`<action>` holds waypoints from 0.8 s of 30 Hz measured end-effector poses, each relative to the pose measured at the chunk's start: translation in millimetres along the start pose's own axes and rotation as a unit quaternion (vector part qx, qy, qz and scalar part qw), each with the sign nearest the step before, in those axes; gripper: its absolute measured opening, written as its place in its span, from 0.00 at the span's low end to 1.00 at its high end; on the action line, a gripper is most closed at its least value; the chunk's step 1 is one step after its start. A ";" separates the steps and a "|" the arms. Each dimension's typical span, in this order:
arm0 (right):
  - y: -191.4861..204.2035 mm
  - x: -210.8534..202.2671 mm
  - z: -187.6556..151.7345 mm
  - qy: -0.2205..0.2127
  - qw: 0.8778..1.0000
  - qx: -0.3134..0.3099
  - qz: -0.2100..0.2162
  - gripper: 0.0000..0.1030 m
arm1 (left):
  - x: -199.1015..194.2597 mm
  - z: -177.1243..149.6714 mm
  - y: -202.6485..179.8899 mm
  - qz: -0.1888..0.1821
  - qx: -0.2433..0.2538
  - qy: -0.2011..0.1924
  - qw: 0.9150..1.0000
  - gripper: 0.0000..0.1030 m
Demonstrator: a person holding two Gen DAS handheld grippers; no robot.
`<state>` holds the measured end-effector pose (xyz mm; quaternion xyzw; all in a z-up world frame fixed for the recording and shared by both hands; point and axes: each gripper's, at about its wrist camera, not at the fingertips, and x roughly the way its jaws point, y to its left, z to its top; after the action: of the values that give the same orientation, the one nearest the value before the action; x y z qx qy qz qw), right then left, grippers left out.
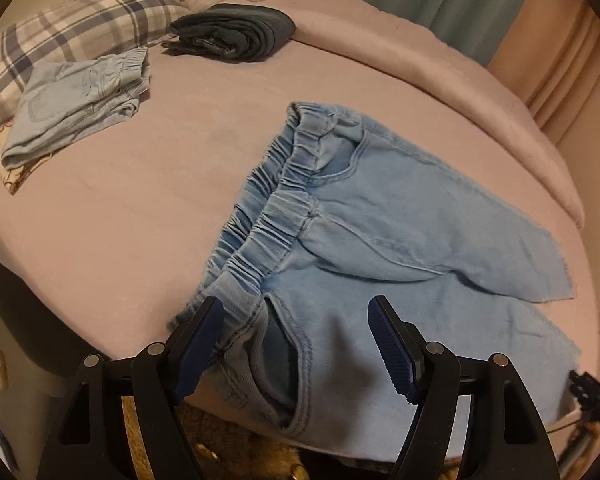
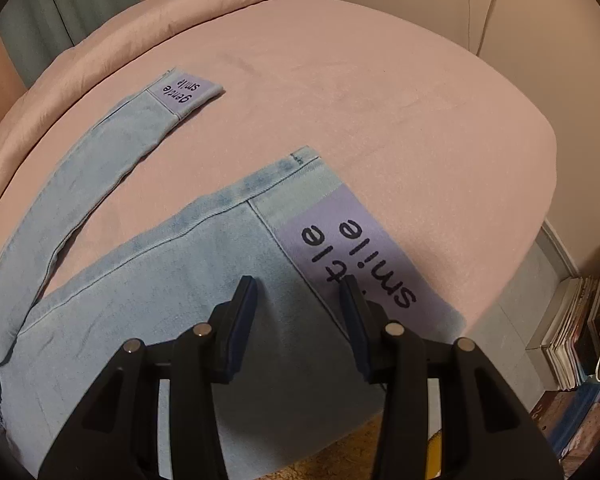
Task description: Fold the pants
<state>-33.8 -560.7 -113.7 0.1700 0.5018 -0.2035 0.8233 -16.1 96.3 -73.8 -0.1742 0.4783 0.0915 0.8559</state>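
Pants lying spread along the bed's near edge, both tools hovering empty.
Left view: left tool point(image 1: 296, 320) is gaping wide above the waistband point(image 1: 276, 216). Right view: right tool point(image 2: 300, 296) is standing part-open over the near cuff point(image 2: 340, 240); legs are running leftward toward the waistband.

The left gripper point(image 1: 296, 344) hangs above the near waist corner of the light blue jeans point(image 1: 380, 240), its fingers point(image 1: 392, 352) apart and not pressing the cloth. The jeans lie flat on the pink bed point(image 1: 140, 200). Far behind lie folded pale jeans point(image 1: 80, 100), a folded dark garment point(image 1: 232, 34) and a plaid pillow point(image 1: 80, 20).
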 end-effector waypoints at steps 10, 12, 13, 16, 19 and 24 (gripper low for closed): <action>8.1 3.3 -1.7 0.005 1.000 -0.002 -0.015 0.43 | 27.4 -9.8 9.5 0.050 0.011 0.022 0.998 0.72; 12.0 4.7 0.0 0.009 1.000 -0.004 -0.021 0.44 | 18.9 -7.4 8.9 0.042 0.009 0.022 0.999 0.72; 16.0 7.2 1.7 0.009 1.000 -0.004 -0.023 0.44 | 12.8 -5.3 9.5 0.032 0.004 0.020 0.999 0.72; 21.2 10.1 4.2 0.009 1.000 -0.003 -0.028 0.44 | -23.1 3.9 8.1 -0.007 -0.007 -0.017 1.000 0.72; 23.5 11.2 5.3 0.009 0.999 0.000 -0.030 0.44 | -47.5 13.8 0.8 -0.033 -0.001 -0.053 0.998 0.72; 28.0 13.5 5.4 0.008 0.999 0.001 -0.040 0.45 | -28.5 20.1 -21.8 -0.094 0.008 -0.025 0.995 0.72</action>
<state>-10.0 -541.5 -121.3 0.1524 0.5143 -0.2354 0.8104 -8.2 84.2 -35.2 -0.2089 0.4387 0.0112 0.8739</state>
